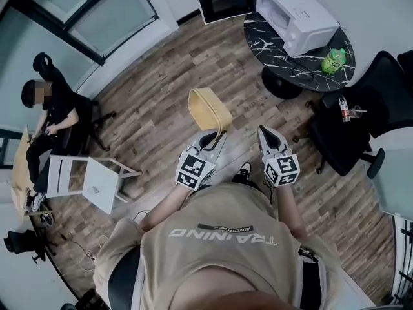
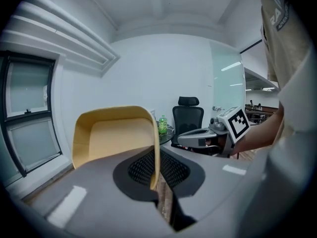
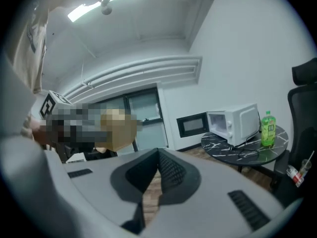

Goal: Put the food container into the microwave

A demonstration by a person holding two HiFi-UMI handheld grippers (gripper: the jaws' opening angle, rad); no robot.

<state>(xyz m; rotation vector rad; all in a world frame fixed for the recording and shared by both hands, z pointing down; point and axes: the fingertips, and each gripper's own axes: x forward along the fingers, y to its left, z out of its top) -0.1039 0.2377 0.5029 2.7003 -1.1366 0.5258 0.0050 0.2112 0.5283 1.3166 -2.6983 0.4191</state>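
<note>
The left hand-held gripper (image 1: 216,134) is clamped on one wall of the yellow food container (image 1: 208,110), held above the floor, well apart from the open microwave (image 1: 293,15) on the table (image 1: 271,51). The right hand-held gripper (image 1: 266,133) has its jaws pressed together, apparently on nothing.

head: overhead, steeply down | gripper views: low, level | head+right share: microwave (image 1: 300,18)

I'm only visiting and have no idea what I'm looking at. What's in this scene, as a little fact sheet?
Left gripper: shut on one wall of the yellow food container, held in the air
Right gripper: jaws together, empty
Microwave: white, door open, on the dark round table
Also on table: green bottle
Task stage: container not yet in microwave
</note>
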